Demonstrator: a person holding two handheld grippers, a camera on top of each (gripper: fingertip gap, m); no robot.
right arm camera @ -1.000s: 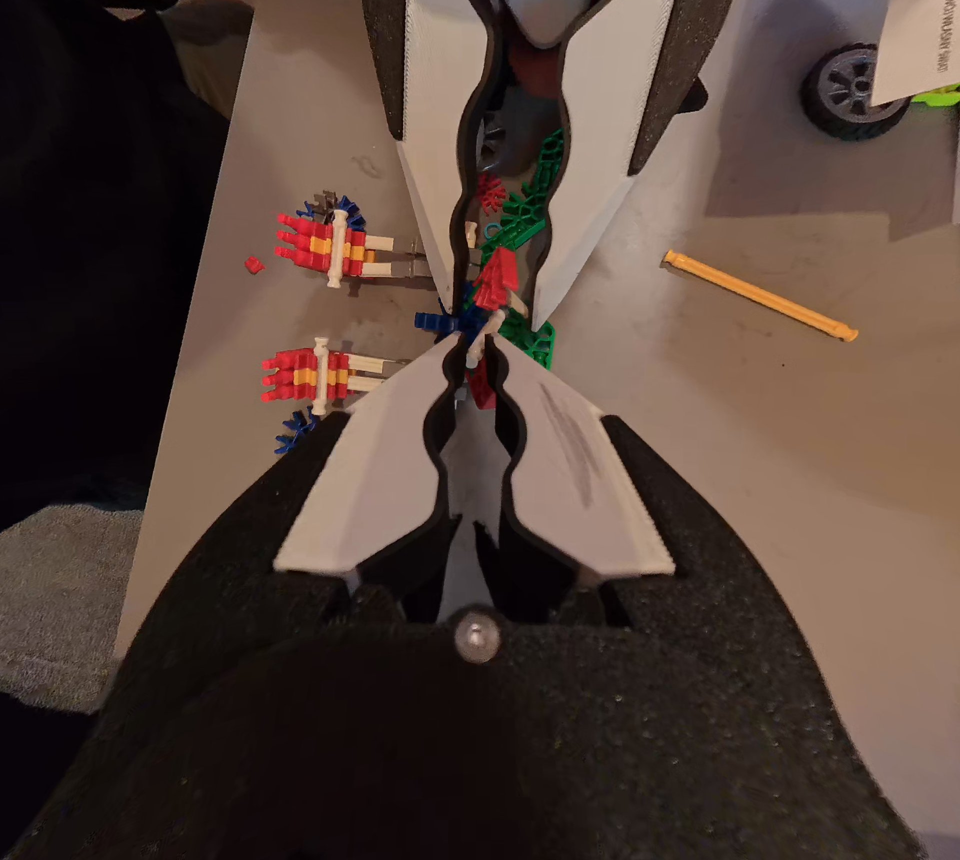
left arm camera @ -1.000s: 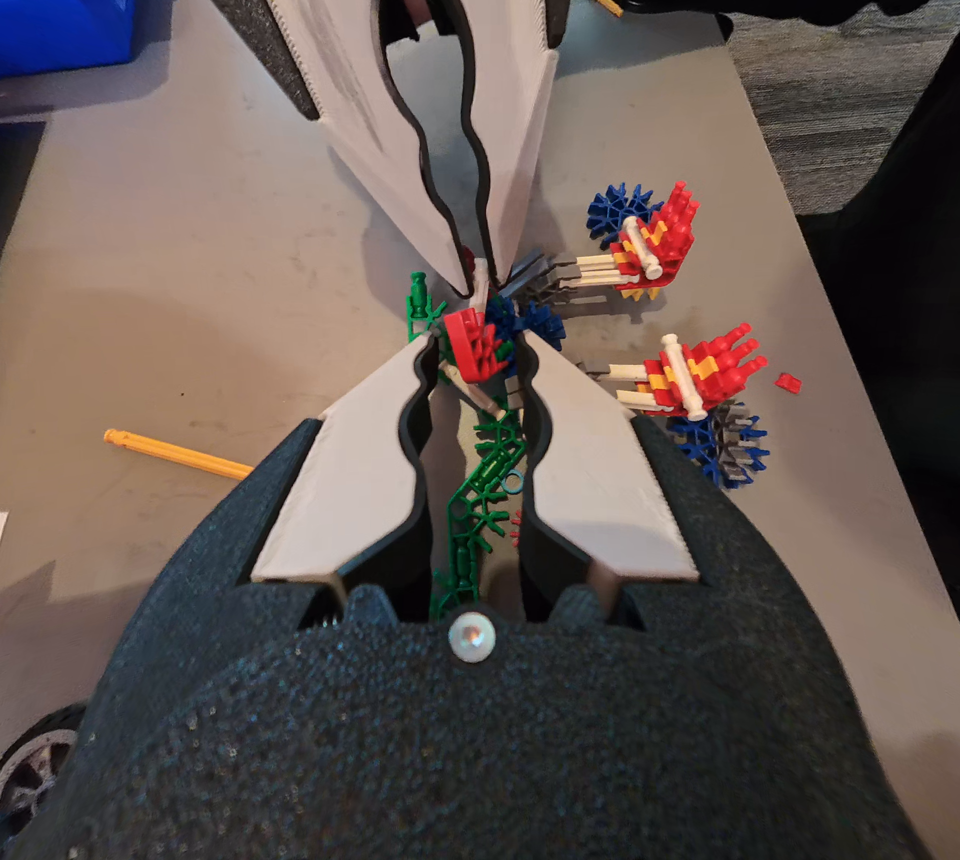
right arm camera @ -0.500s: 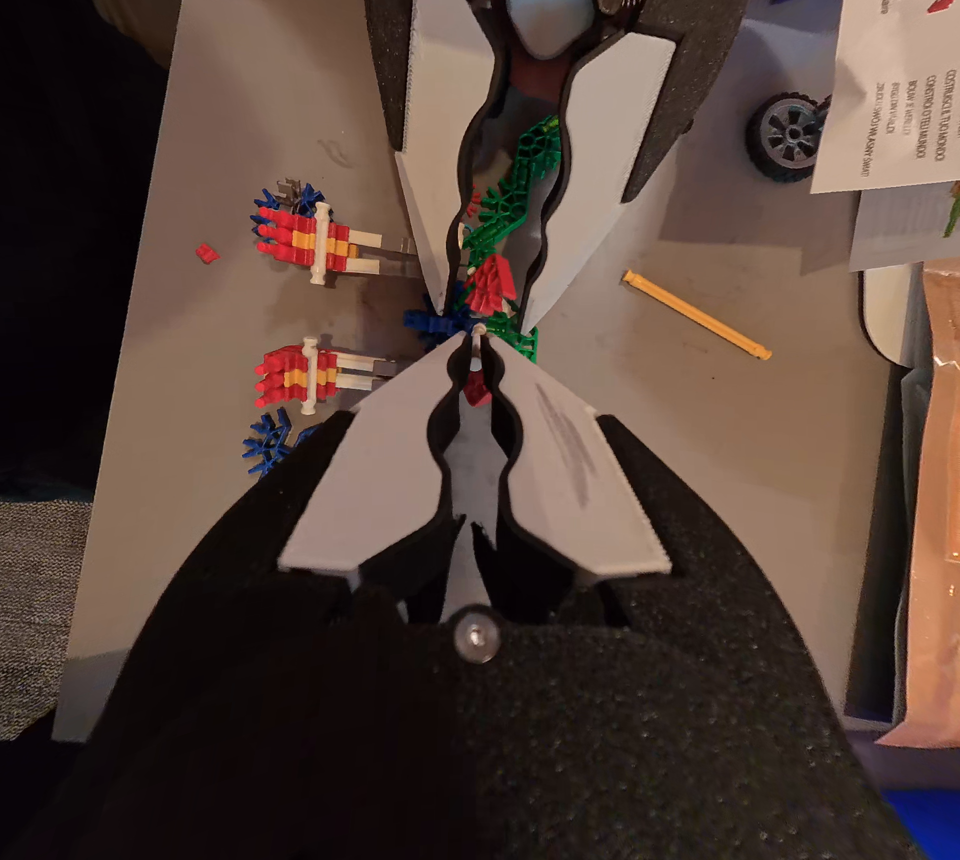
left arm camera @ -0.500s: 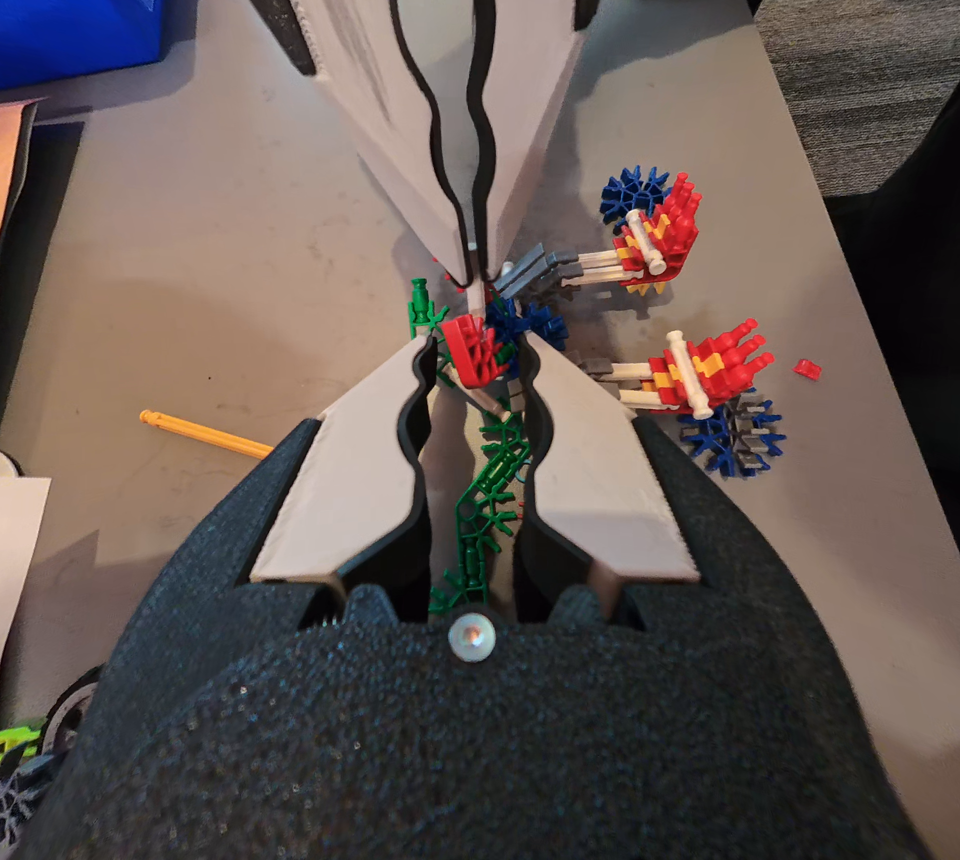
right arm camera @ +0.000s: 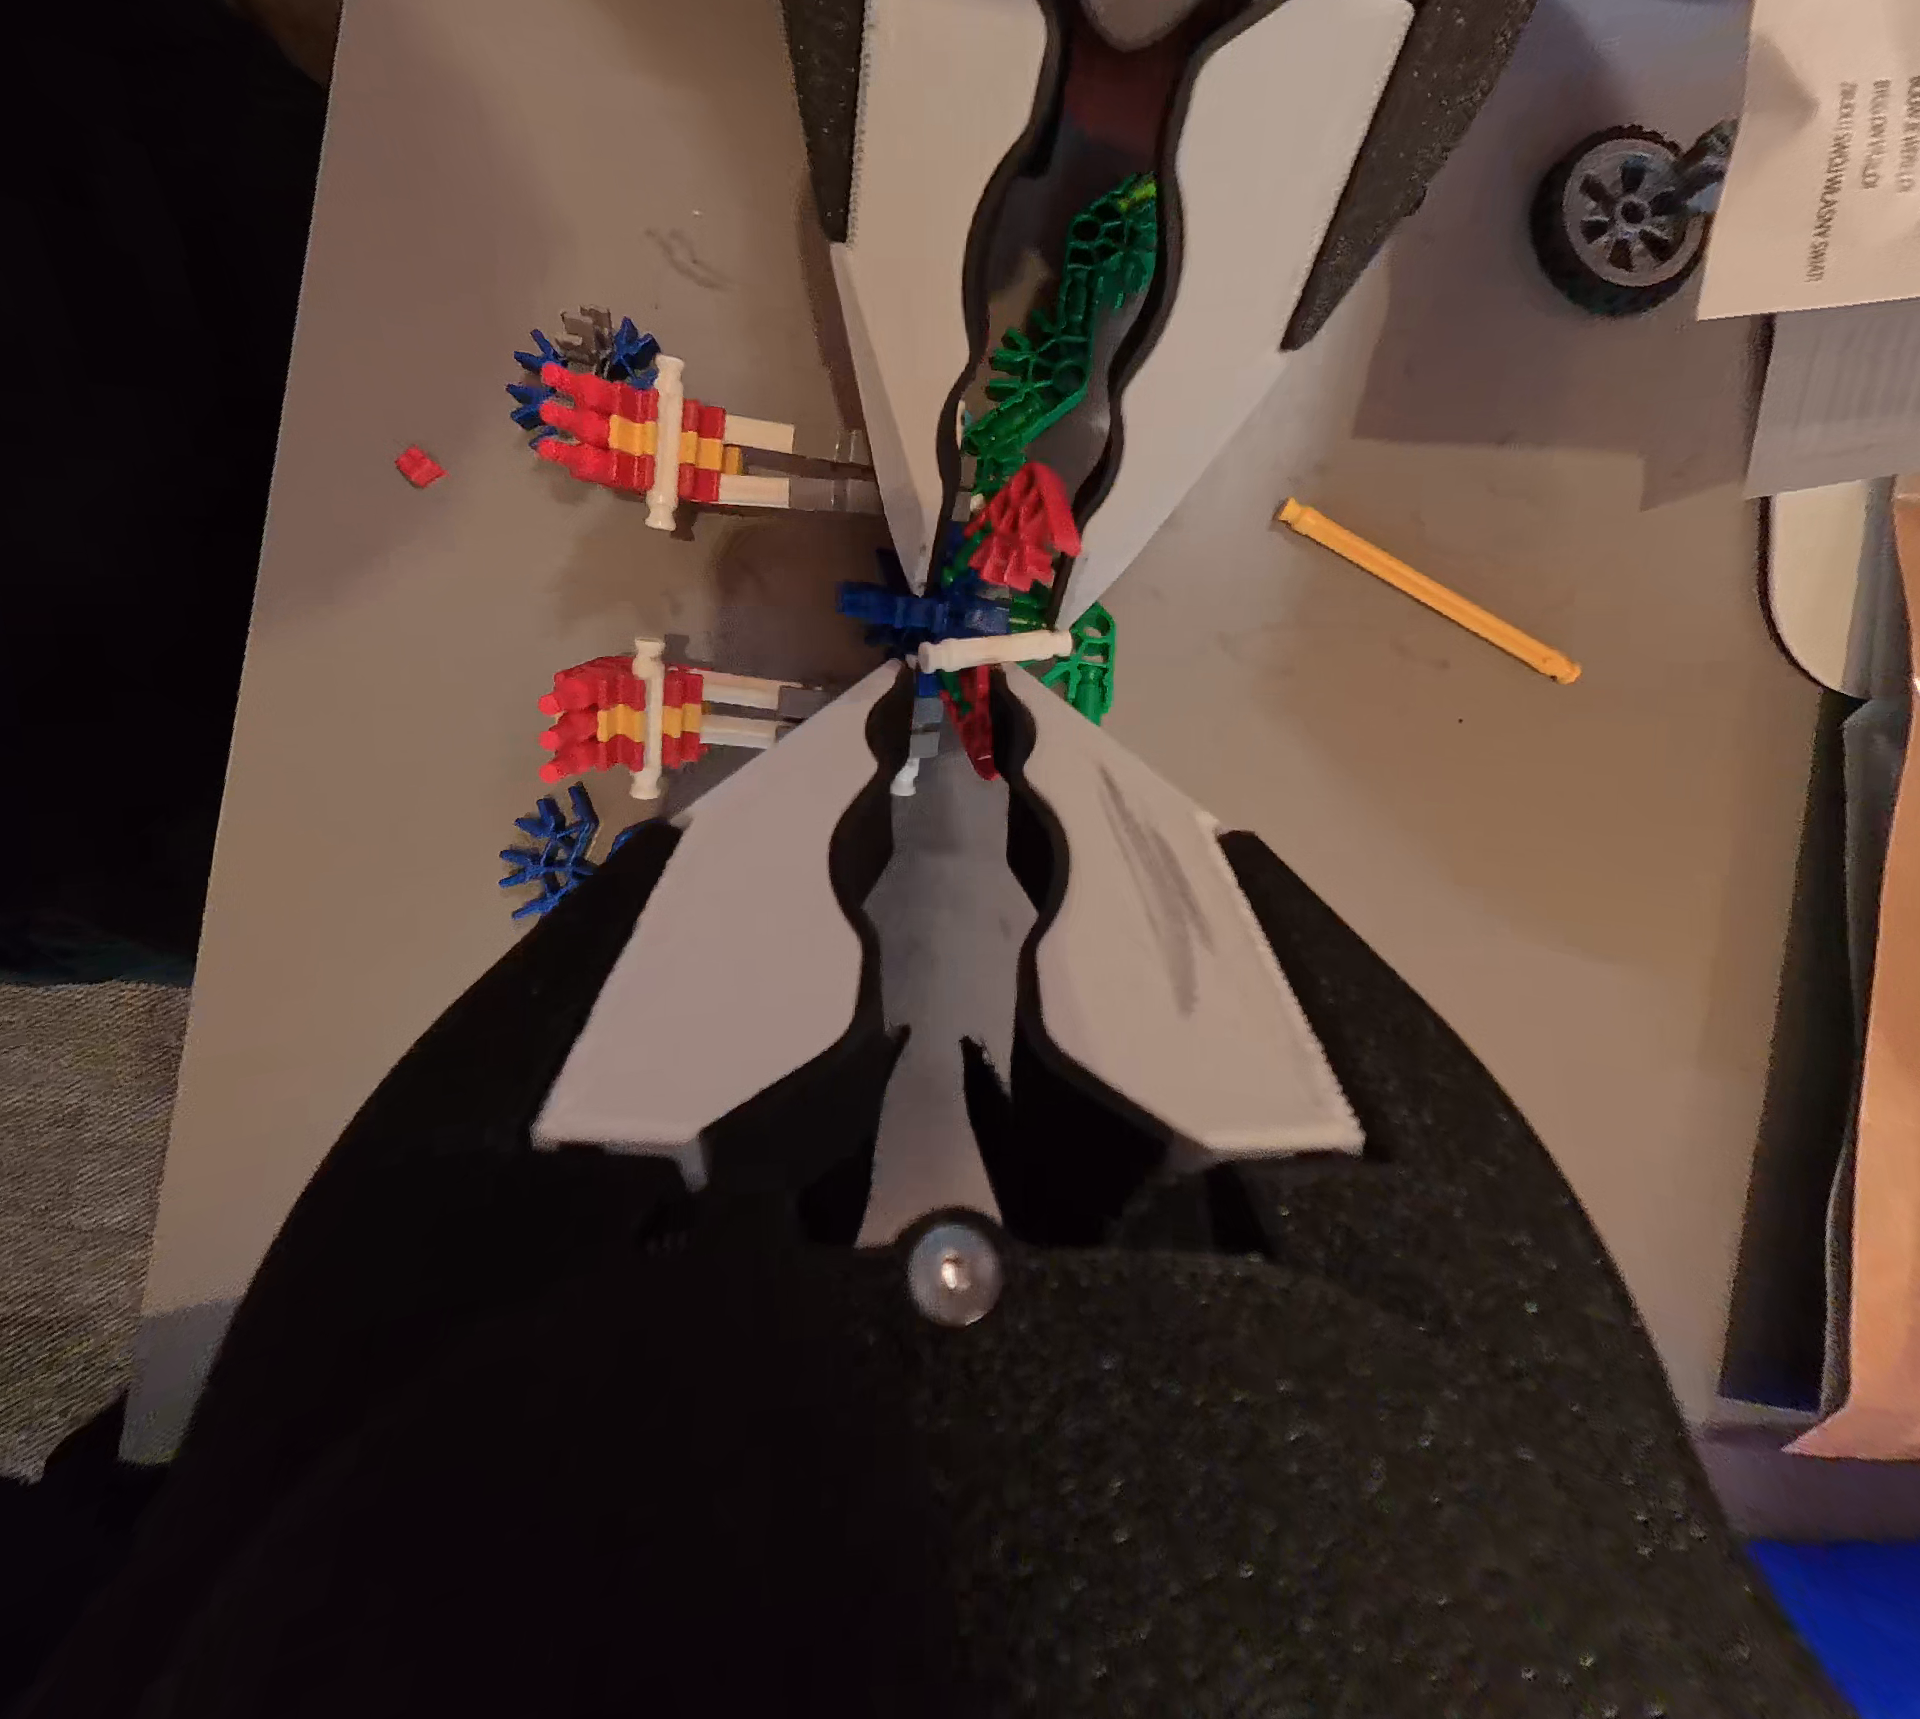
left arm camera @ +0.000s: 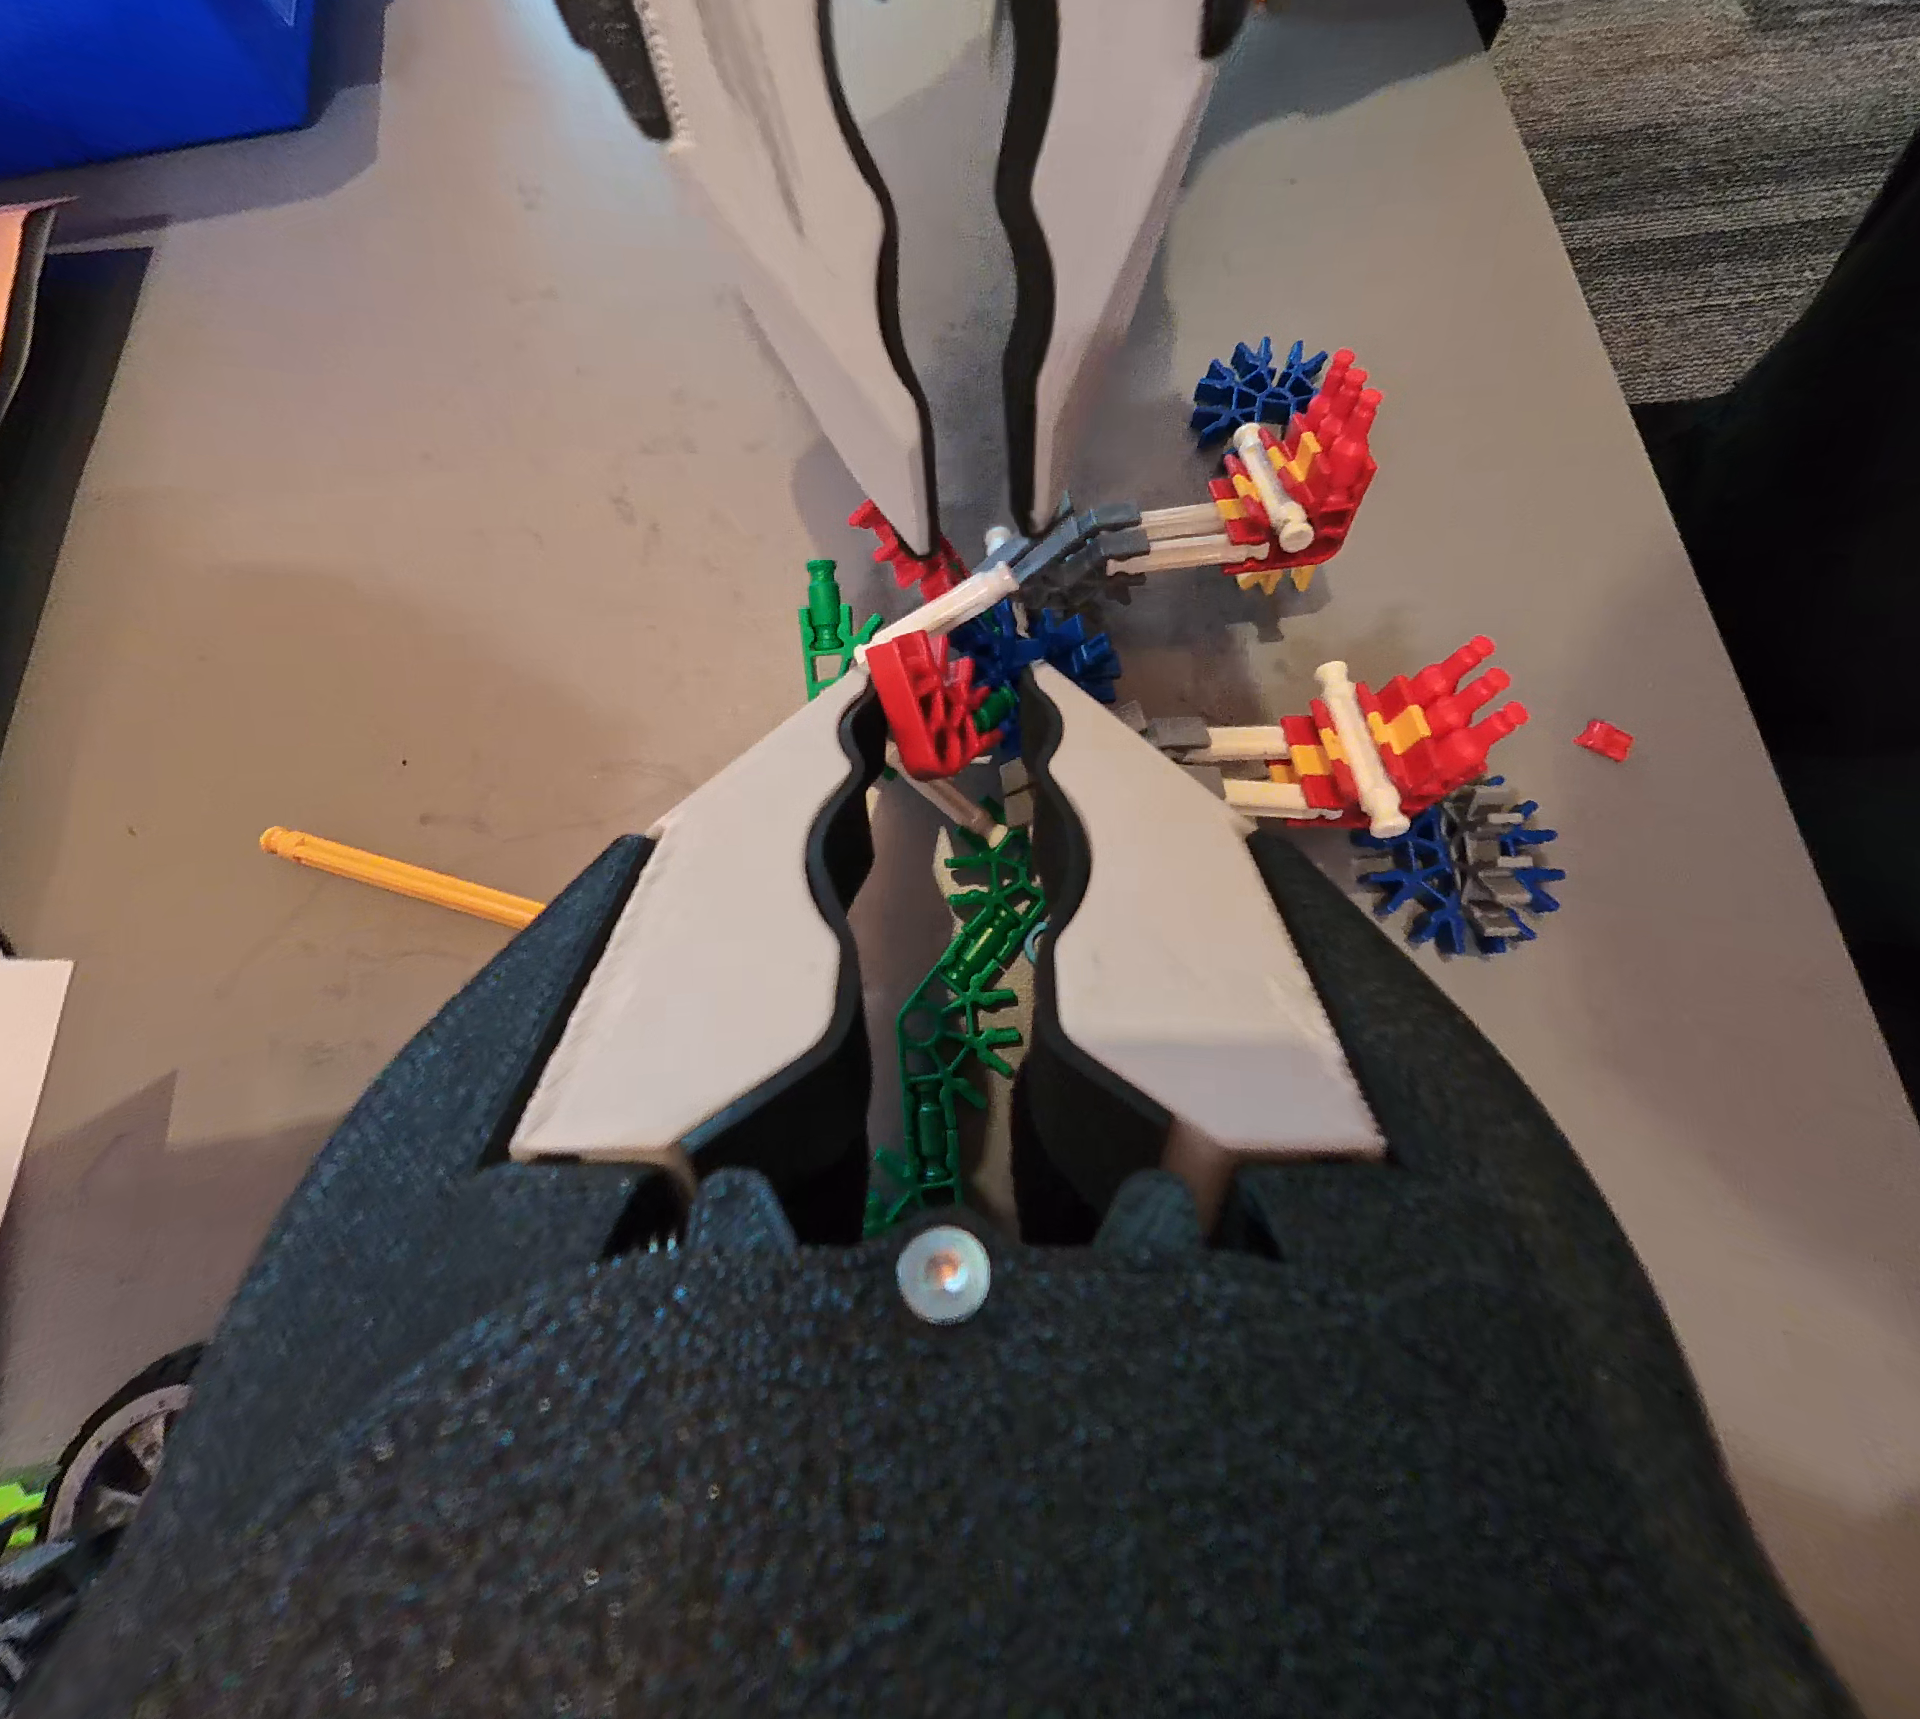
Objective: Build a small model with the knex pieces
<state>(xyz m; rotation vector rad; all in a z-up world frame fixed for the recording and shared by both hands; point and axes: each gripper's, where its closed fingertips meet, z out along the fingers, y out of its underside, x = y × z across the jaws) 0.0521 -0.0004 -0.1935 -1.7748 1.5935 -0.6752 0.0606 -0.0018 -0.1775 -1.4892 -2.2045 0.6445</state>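
While both grippers meet tip to tip over the grey table (left arm camera: 436,443), the left gripper (left arm camera: 940,713) has its fingers partly closed around a red fan-shaped plastic connector (left arm camera: 925,708) at the head of a green plastic lattice strip (left arm camera: 961,983) running back between its jaws. The right gripper (right arm camera: 945,713) has its fingers narrowed to a slim gap around a second red connector (right arm camera: 977,724); firm contact can't be confirmed. A short white plastic rod (right arm camera: 992,651) lies crosswise between the 2 tip pairs, beside a blue snowflake connector (right arm camera: 914,609).

2 red-yellow-white rod bundles (left arm camera: 1382,739) lie just beside the cluster. A loose yellow rod (left arm camera: 395,874) lies well apart, and a small black wheel (right arm camera: 1621,220) near printed paper sheets (right arm camera: 1829,59).
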